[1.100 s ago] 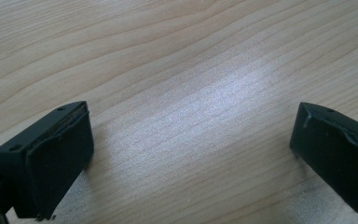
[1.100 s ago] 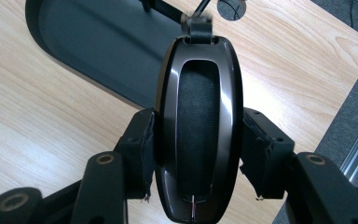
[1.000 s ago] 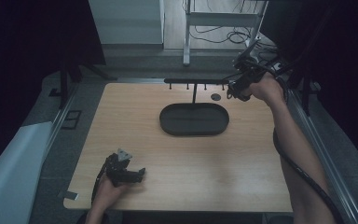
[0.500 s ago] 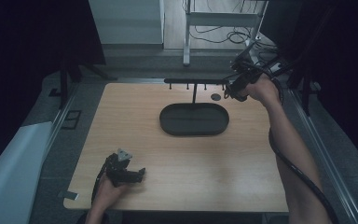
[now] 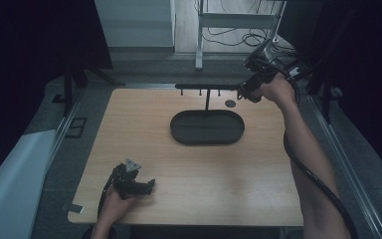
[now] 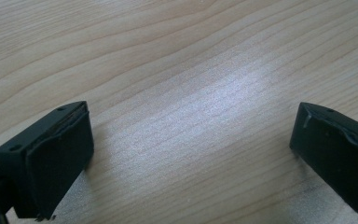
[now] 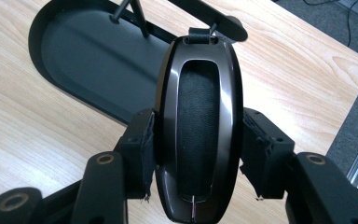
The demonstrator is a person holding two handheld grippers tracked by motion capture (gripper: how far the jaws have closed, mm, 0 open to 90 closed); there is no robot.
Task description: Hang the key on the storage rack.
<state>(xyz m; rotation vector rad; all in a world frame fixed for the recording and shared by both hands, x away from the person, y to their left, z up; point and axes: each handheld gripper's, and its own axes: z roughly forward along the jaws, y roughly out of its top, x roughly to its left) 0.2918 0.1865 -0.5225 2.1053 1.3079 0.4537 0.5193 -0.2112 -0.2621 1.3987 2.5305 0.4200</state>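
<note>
Between gripper pads, key fob lengthwise, strap outward

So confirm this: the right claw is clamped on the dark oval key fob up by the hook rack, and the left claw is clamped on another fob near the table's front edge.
Wrong on the left. The left claw is open, with bare table between its jaws, as the left gripper view shows. The right claw is indeed clamped on the dark oval key fob by the hook rack.
</note>
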